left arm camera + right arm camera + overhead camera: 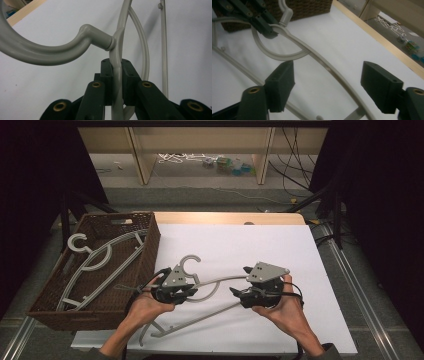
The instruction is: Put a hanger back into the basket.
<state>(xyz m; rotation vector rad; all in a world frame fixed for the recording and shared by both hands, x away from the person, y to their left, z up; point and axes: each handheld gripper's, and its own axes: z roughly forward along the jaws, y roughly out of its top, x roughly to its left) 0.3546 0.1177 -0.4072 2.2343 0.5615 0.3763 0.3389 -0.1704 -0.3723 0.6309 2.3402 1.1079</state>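
A grey plastic hanger (220, 281) lies across the white table top, its hook (190, 262) pointing away from me. My left gripper (193, 292) is shut on it just below the hook's neck. In the left gripper view the two pads pinch the hanger's thin arm (117, 45), and the hook (37, 53) curls off to the left. My right gripper (234, 293) is at the hanger's right arm. In the right gripper view its jaws (328, 77) stand wide open, and the hanger's arm (322, 61) runs on the table beyond them, untouched. That view also has the left gripper (265, 28) at its top left.
A brown wicker basket (150, 250) stands at the table's left edge with other grey hangers (100, 260) lying in it. The white board (260, 240) has a wooden strip (225, 217) along its far edge. Cables and small items lie on the floor beyond.
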